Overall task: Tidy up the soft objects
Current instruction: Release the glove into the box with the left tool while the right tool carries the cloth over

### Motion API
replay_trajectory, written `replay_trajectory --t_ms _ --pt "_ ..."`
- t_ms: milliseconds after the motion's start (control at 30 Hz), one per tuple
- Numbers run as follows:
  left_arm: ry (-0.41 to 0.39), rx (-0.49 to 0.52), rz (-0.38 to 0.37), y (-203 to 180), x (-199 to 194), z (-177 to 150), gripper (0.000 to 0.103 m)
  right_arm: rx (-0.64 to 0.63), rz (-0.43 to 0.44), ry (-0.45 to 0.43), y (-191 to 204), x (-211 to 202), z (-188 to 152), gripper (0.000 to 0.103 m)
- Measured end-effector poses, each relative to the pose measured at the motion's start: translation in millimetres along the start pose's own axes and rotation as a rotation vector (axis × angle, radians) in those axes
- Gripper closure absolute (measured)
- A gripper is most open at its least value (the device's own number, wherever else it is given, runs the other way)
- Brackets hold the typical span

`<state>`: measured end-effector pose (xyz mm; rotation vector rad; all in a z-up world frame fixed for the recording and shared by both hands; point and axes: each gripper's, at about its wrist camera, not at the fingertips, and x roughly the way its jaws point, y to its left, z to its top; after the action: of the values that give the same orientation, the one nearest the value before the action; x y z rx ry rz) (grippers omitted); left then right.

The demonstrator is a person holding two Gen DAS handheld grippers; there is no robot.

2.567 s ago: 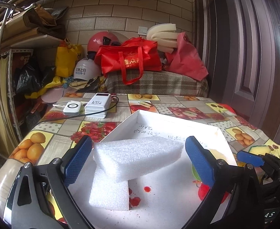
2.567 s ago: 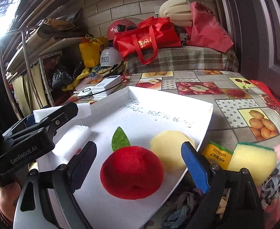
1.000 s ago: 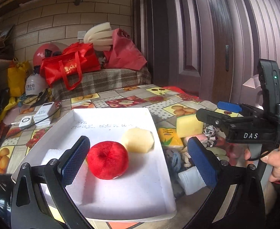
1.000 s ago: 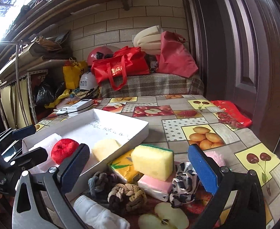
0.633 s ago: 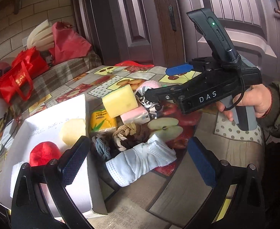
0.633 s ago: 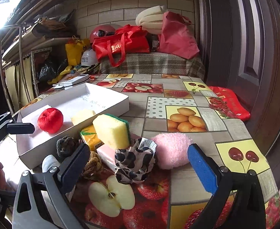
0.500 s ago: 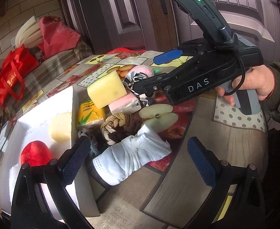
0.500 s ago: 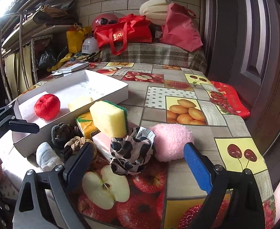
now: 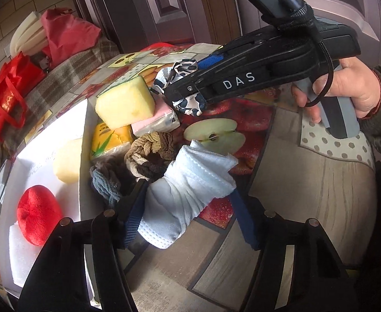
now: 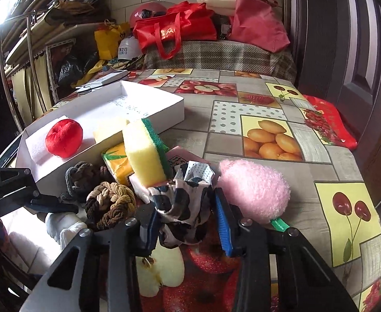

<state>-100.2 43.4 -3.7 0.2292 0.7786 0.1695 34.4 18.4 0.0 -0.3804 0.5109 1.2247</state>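
The white box [image 10: 164, 109] sits at the bench's [image 10: 242, 135] left, ready for soft things. The left hand-held gripper [image 9: 188, 215] clamps the white cloth roll [image 9: 190, 189]; the right hand-held gripper [image 10: 188, 223] pinches the spotted scrunchie [image 10: 182, 197], presumably both box-bound.

- A fruit-print tablecloth [image 10: 263, 135] covers the table.
- A red tote bag [image 10: 175, 30] sits on a plaid-covered surface [image 10: 216, 54] beyond the table.
- A red helmet [image 10: 145, 13] and a white one [image 10: 128, 49] lie near the bag.
- A yellow bag [image 10: 108, 40] (beside shelving).
- A dark panelled door [image 9: 169, 7].
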Motion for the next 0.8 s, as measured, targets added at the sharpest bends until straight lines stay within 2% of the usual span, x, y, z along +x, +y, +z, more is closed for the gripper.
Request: replay_trajectory --t_ms 100,167,233,367,433,467,533,800 --pt "-0.074 -0.024 0.007 5 -14 -2 0.041 0.045 -0.007 -0.098 -7 -18 -1 0.065" --pt "-0.151 -0.071 0.003 15 -30 -5 0.041 0.066 -0.025 -0.163 -10 -32 -3 0.065" --pt "-0.229 -0.141 0.01 28 -45 -10 0.041 0.075 -0.051 -0.218 -10 -42 -3 0.065" --pt "-0.344 -0.341 0.099 60 -69 -25 0.041 0.111 -0.049 -0.278 -8 -55 -3 0.065" --pt "-0.36 -0.401 0.18 71 -74 -30 0.04 0.109 -0.048 -0.295 -3 -58 -3 0.065" --pt "-0.363 -0.408 0.235 75 -77 -32 0.04 0.103 -0.045 -0.301 0 -59 -3 0.065" --pt "-0.367 -0.421 0.295 82 -80 -36 0.04 0.084 -0.036 -0.304 7 -60 -3 0.065" --pt "-0.357 -0.533 0.408 127 -84 -61 0.04 0.023 0.028 -0.289 37 -53 0 0.065"
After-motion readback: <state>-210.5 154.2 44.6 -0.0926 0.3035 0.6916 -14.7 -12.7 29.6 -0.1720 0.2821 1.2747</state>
